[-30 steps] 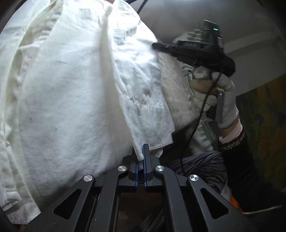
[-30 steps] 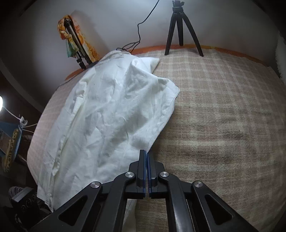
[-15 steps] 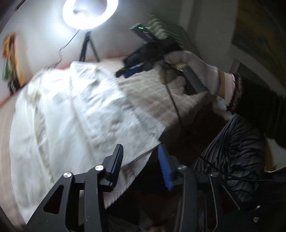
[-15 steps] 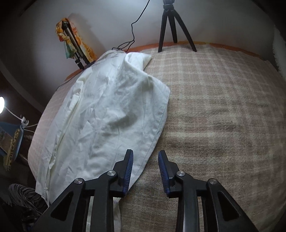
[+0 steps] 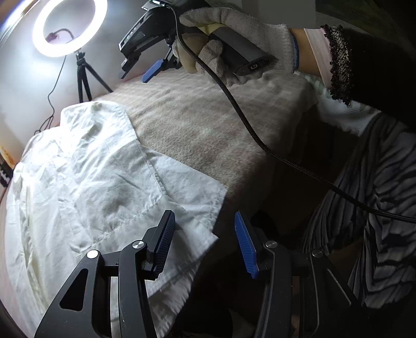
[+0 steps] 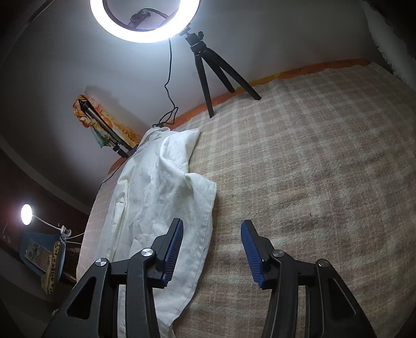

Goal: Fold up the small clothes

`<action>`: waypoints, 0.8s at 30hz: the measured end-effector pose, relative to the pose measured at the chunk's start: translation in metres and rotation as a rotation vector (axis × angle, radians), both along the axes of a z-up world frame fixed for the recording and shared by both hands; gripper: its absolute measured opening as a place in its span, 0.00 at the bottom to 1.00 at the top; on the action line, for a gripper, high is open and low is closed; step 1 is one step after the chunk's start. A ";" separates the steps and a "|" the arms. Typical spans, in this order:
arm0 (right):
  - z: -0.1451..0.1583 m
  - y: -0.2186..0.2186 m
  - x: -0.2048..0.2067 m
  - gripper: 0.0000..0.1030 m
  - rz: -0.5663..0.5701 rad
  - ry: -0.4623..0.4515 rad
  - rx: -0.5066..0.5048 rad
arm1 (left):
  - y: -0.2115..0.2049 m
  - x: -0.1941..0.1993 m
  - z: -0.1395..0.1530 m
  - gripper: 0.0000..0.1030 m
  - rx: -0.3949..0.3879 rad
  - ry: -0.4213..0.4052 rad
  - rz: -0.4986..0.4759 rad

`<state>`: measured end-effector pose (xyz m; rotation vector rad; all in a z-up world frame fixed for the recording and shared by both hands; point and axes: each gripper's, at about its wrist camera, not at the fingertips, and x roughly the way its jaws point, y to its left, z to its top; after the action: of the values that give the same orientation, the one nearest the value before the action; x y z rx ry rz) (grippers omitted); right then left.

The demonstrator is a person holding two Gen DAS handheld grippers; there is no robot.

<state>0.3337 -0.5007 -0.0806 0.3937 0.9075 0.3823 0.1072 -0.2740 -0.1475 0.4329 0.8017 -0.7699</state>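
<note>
A white shirt (image 5: 85, 182) lies folded lengthwise on the beige checked blanket (image 5: 208, 124); it also shows in the right wrist view (image 6: 161, 197), stretching away toward the wall. My left gripper (image 5: 205, 244) is open and empty, just above the shirt's near corner at the bed's edge. My right gripper (image 6: 212, 249) is open and empty, above the shirt's right hem and the blanket (image 6: 312, 182). The right gripper also shows in the left wrist view (image 5: 145, 65), held by a gloved hand above the blanket's far side.
A ring light (image 6: 144, 23) on a black tripod (image 6: 208, 75) stands at the bed's far edge by the wall. A second tripod (image 6: 104, 130) leans at the back left. A lamp (image 6: 26, 213) glows at far left. The person's striped clothing (image 5: 377, 221) is at right.
Both grippers were shut on the shirt's edge a second ago; both have opened and let it go. The shirt now lies flat. Both grippers have pulled back and tilted up.
</note>
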 end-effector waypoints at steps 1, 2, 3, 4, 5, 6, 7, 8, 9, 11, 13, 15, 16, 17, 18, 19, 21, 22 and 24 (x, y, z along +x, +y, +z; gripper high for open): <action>-0.003 0.000 0.005 0.48 0.002 0.006 0.004 | 0.000 0.002 -0.001 0.45 -0.004 0.000 0.003; -0.007 0.001 0.010 0.48 0.006 0.013 0.006 | 0.001 0.003 -0.001 0.45 -0.011 -0.001 0.005; -0.011 0.003 0.015 0.48 0.012 0.021 0.004 | 0.003 0.002 0.000 0.45 -0.019 0.001 0.005; -0.014 0.006 0.019 0.48 0.020 0.029 -0.005 | 0.005 0.003 0.000 0.45 -0.028 0.005 0.008; -0.017 0.010 0.023 0.48 0.030 0.034 -0.018 | 0.006 0.005 -0.001 0.42 -0.041 0.005 0.011; -0.021 0.014 0.027 0.48 0.042 0.038 -0.034 | 0.008 0.005 -0.001 0.34 -0.052 0.001 0.015; -0.023 0.019 0.030 0.48 0.052 0.042 -0.050 | 0.011 0.006 -0.001 0.31 -0.058 0.000 0.022; -0.025 0.022 0.032 0.48 0.062 0.044 -0.064 | 0.014 0.009 -0.001 0.25 -0.077 0.008 0.026; -0.027 0.025 0.034 0.48 0.070 0.045 -0.071 | 0.017 0.011 0.000 0.19 -0.094 0.020 0.036; -0.030 0.030 0.038 0.49 0.080 0.049 -0.082 | 0.018 0.014 0.001 0.11 -0.121 0.041 0.042; -0.032 0.035 0.041 0.52 0.081 0.050 -0.093 | 0.019 0.012 0.003 0.07 -0.138 0.045 0.043; -0.035 0.039 0.044 0.52 0.085 0.055 -0.103 | 0.020 0.009 0.004 0.05 -0.160 0.049 0.041; -0.037 0.042 0.046 0.52 0.089 0.058 -0.110 | 0.020 0.006 0.005 0.05 -0.165 0.050 0.041; -0.038 0.044 0.047 0.52 0.095 0.061 -0.116 | 0.020 0.003 0.006 0.05 -0.174 0.052 0.046; -0.041 0.047 0.049 0.53 0.101 0.064 -0.126 | 0.021 0.005 0.006 0.05 -0.188 0.059 0.055; -0.042 0.050 0.050 0.53 0.104 0.062 -0.135 | 0.023 0.004 0.007 0.05 -0.205 0.069 0.066; -0.042 0.055 0.051 0.57 0.111 0.047 -0.143 | 0.029 0.007 0.007 0.04 -0.253 0.093 0.099; -0.042 0.057 0.052 0.57 0.111 0.045 -0.142 | 0.032 0.007 0.008 0.04 -0.274 0.102 0.113; -0.042 0.061 0.054 0.53 0.110 0.040 -0.143 | 0.039 0.005 0.012 0.04 -0.312 0.109 0.141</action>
<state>0.3877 -0.4393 -0.1230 0.2213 0.9914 0.4084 0.1119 -0.2355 -0.1358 0.0553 0.7885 -0.7761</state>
